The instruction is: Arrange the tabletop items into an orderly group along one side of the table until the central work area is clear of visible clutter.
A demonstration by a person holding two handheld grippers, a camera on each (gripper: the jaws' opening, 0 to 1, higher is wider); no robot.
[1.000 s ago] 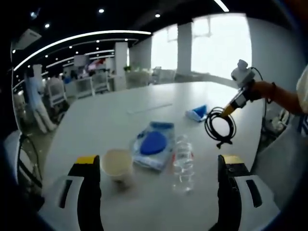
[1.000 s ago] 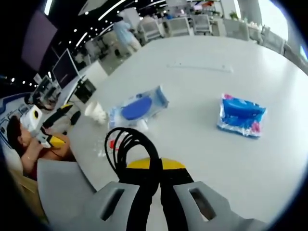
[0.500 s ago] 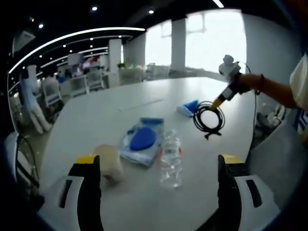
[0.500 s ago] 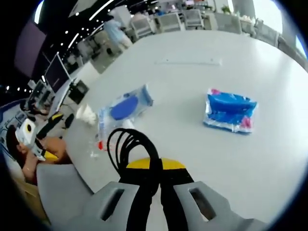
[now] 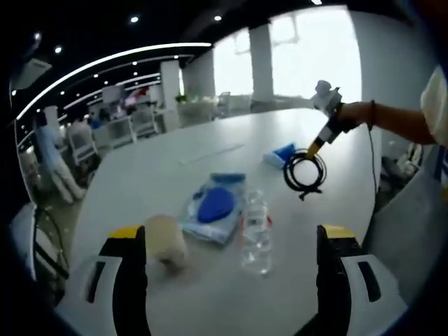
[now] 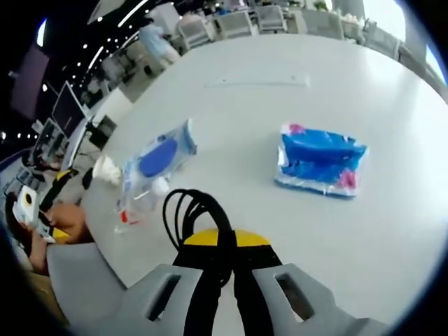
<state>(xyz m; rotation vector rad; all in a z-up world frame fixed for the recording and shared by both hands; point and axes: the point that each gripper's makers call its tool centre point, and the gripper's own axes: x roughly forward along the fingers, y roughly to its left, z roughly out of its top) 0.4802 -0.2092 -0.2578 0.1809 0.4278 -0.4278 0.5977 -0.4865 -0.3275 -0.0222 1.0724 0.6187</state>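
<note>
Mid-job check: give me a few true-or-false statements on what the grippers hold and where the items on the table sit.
1. The right gripper is shut on a coiled black cable. True.
2. The left gripper holds the paper cup. False: its jaws stand wide apart, and the cup sits on the table.
3. The clear plastic bottle lies beside the clear pack with a blue disc. True.
4. The blue packet is stacked on that pack. False: it lies apart.
</note>
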